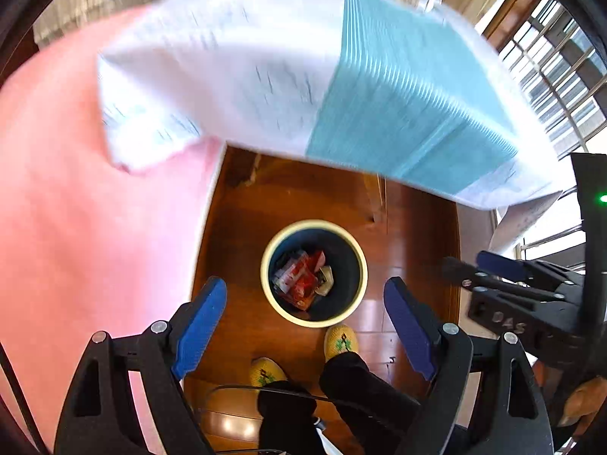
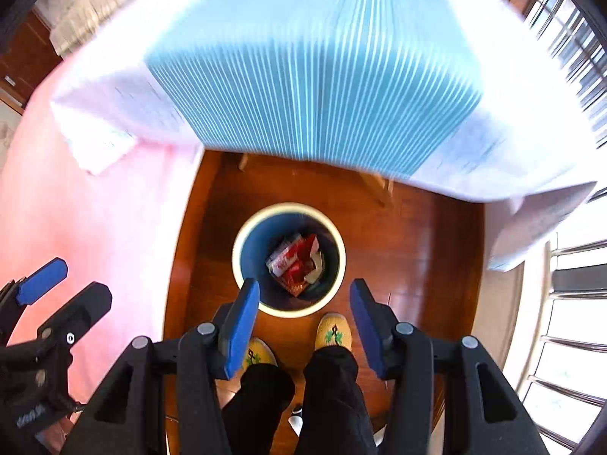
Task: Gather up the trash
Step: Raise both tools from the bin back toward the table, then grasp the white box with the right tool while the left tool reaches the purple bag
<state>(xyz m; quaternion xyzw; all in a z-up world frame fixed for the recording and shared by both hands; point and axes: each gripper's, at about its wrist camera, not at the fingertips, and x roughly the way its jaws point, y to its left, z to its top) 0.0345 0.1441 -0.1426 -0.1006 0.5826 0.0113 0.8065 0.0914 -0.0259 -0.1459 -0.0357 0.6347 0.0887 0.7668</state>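
A: Left wrist view, looking steeply down: where is the trash?

B: Crumpled red and white wrappers (image 1: 303, 278) lie at the bottom of a round bin (image 1: 265, 265), dark inside with a cream rim, standing on the brown wooden floor (image 1: 413, 235). The bin sits just ahead of the person's two yellow slippers (image 1: 340, 341).

A: And the grippers?

B: The left gripper (image 1: 305, 326) has its blue pads set wide apart, nothing between them; the bin shows through the gap. The right gripper (image 2: 304, 328) stands about half open, likewise empty, above the bin's near rim.

A: What does each view add?

B: The left view catches the right gripper at its right edge, with embossed lettering that appears to read "DAS", a green light (image 1: 602, 199) and part of a hand. The right view shows the left gripper at its lower left; writing there is too blurred to read. Both show a pink cloth (image 1: 76, 208) on the left, a blurred white and blue-striped cloth (image 1: 398, 94) over the far side, and railings (image 2: 569, 303).
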